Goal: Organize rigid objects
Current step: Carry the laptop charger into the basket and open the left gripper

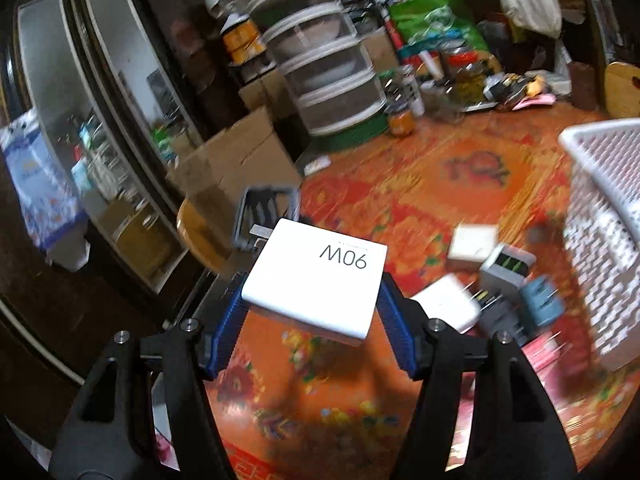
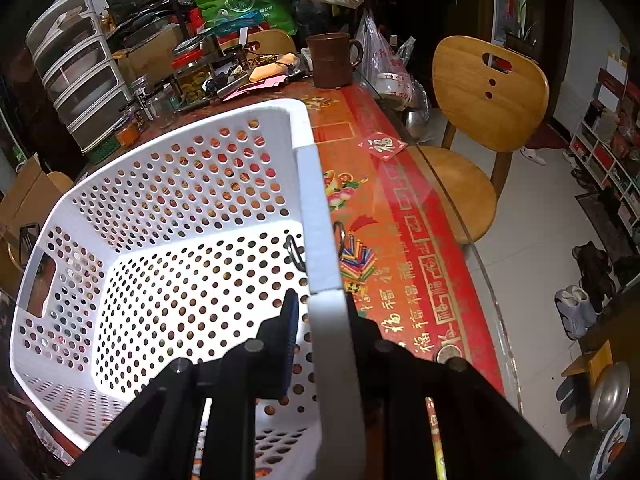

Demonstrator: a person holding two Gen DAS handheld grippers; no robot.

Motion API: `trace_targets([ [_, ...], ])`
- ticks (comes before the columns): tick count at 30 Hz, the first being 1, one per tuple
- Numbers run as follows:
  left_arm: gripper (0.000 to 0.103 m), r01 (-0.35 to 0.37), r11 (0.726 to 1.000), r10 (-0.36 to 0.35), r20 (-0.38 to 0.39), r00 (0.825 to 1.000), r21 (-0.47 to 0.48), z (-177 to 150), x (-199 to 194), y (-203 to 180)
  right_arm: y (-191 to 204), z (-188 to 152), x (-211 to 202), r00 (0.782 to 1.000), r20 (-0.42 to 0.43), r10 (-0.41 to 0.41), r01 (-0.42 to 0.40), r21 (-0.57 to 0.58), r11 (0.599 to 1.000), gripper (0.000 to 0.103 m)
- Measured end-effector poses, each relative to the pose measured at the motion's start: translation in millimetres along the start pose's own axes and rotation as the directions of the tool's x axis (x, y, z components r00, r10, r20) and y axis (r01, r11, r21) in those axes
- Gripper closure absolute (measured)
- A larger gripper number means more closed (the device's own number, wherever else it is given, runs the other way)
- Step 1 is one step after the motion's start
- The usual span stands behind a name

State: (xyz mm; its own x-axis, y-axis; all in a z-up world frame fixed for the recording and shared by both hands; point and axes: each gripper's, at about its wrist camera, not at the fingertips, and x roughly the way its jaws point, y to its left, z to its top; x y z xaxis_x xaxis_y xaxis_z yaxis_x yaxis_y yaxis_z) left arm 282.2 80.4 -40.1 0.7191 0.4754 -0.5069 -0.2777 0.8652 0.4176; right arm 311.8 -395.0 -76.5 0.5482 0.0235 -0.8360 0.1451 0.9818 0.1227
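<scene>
Left view: your left hand-held gripper (image 1: 312,308) is clamped on a white charger (image 1: 316,280) marked 90W, held clear above the surface (image 1: 400,200). To its right, more chargers (image 1: 500,280) lie loose on the cloth, just beside the white basket (image 1: 600,200). Right view: your right hand-held gripper (image 2: 320,312) is pinched together on the basket's rim (image 2: 316,216), steadying it; the basket looks empty. The step in hand is likely carrying. Next, bring the charger over the rim, then release it inside.

White charger (image 1: 316,276), white perforated basket (image 2: 308,184), seemingly floral orange tablecloth (image 1: 420,184).
</scene>
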Motion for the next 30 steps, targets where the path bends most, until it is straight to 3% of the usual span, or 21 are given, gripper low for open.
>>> trace_targets([
  [6,0.042,0.014,0.996,-0.024,0.123,0.992,0.083,49.1,-60.5,-38.3,-0.4,0.2,0.6,1.0,-0.002,0.0,0.0,-0.002,1.0,0.085],
  [11,0.042,0.088,0.987,-0.109,0.162,0.981,0.133,77.1,-101.3,-82.3,-0.3,0.4,0.8,1.0,-0.002,0.001,-0.001,-0.002,1.0,0.085],
  [19,0.042,0.262,0.944,-0.283,0.085,0.955,0.202,88.2,-119.4,-165.6,0.3,-0.2,0.8,1.0,-0.005,-0.001,0.001,-0.003,1.0,0.085],
  [25,0.042,0.337,0.914,-0.344,-0.011,0.939,0.224,71.7,-94.9,-210.6,-0.4,-0.1,0.7,1.0,-0.004,0.006,-0.006,0.0,1.0,0.085],
  [30,0.042,0.374,0.902,-0.372,-0.05,0.927,0.216,63.4,-77.1,-220.0,-1.4,0.3,0.8,1.0,-0.003,0.006,-0.006,0.002,1.0,0.085],
])
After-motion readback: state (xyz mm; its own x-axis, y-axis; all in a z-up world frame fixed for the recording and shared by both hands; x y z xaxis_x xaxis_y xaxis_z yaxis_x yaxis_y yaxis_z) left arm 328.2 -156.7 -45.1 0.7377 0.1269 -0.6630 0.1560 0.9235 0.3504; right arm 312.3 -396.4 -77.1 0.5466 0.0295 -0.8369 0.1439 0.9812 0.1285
